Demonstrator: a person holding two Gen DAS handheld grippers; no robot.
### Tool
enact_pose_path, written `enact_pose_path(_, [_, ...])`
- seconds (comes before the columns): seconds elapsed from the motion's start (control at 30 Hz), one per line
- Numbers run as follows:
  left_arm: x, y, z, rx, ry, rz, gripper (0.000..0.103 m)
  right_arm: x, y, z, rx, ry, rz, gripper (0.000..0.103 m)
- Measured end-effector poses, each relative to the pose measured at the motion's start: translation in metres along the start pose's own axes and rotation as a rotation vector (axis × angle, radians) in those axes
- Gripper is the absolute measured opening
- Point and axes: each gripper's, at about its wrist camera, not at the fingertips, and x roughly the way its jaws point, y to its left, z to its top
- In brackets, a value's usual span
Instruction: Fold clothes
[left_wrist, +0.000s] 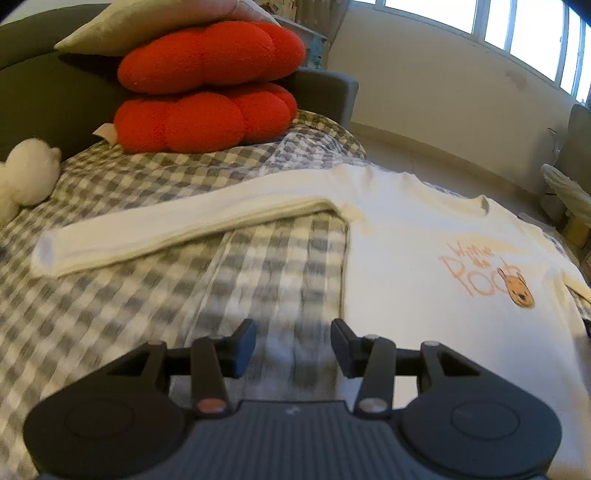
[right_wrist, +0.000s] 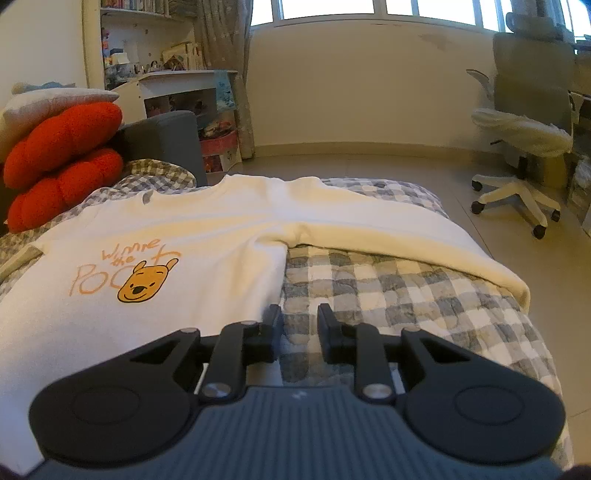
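White shirt (left_wrist: 424, 236) lies flat, unfolded on the checked bedspread (left_wrist: 147, 295), sleeves out sideways. Left gripper (left_wrist: 293, 345) at its left edge, right gripper (right_wrist: 300, 326) at its right edge; both spread, empty.

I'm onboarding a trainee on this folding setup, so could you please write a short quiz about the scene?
1. True or false: the cream long-sleeved shirt lies spread flat, sleeves out.
2. The red cushions are: A) stacked, B) side by side.
3. What does either tool hold?

Key:
1. True.
2. A.
3. Nothing; the left tool and right tool are open over the checked bedcover.
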Motion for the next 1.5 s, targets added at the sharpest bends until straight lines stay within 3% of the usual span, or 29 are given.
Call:
enact_pose_path(0.33, [-0.014,-0.003,-0.028,0.026,0.023,-0.036,0.043,-0.059,-0.016,-0.023,0.077,0.107,0.069,0.032])
enact_pose_path(0.47, [-0.019,-0.004,-0.038,0.034,0.029,-0.051,0.031,-0.079,-0.008,-0.035,0.042,0.135,0.084,0.032])
enact_pose_path(0.6, [-0.021,-0.006,-0.038,0.019,0.042,-0.083,0.005,-0.098,-0.001,-0.048,0.008,0.164,0.099,0.032])
enact_pose_path(0.73, [-0.023,-0.014,-0.044,0.041,0.04,-0.052,0.004,-0.107,0.008,-0.054,-0.022,0.186,0.123,0.029])
enact_pose_path(0.87, [-0.028,-0.015,-0.044,0.033,0.039,-0.045,0.003,-0.111,0.015,-0.058,-0.079,0.195,0.095,0.008])
enact_pose_path(0.9, [-0.029,-0.015,-0.044,0.029,0.039,-0.044,0.003,-0.112,0.015,-0.056,-0.077,0.203,0.097,0.006])
enact_pose_path(1.1, [-0.034,-0.013,-0.048,0.043,0.04,-0.053,0.003,-0.131,0.013,-0.044,-0.073,0.181,0.117,0.005])
enact_pose_path(1.23, [-0.036,-0.011,-0.051,0.049,0.044,-0.062,0.003,-0.116,0.013,-0.057,-0.093,0.23,0.073,0.005])
enact_pose_path(1.5, [-0.043,0.001,-0.045,0.033,0.04,-0.063,0.006,-0.119,0.005,-0.05,-0.077,0.197,0.088,0.008])
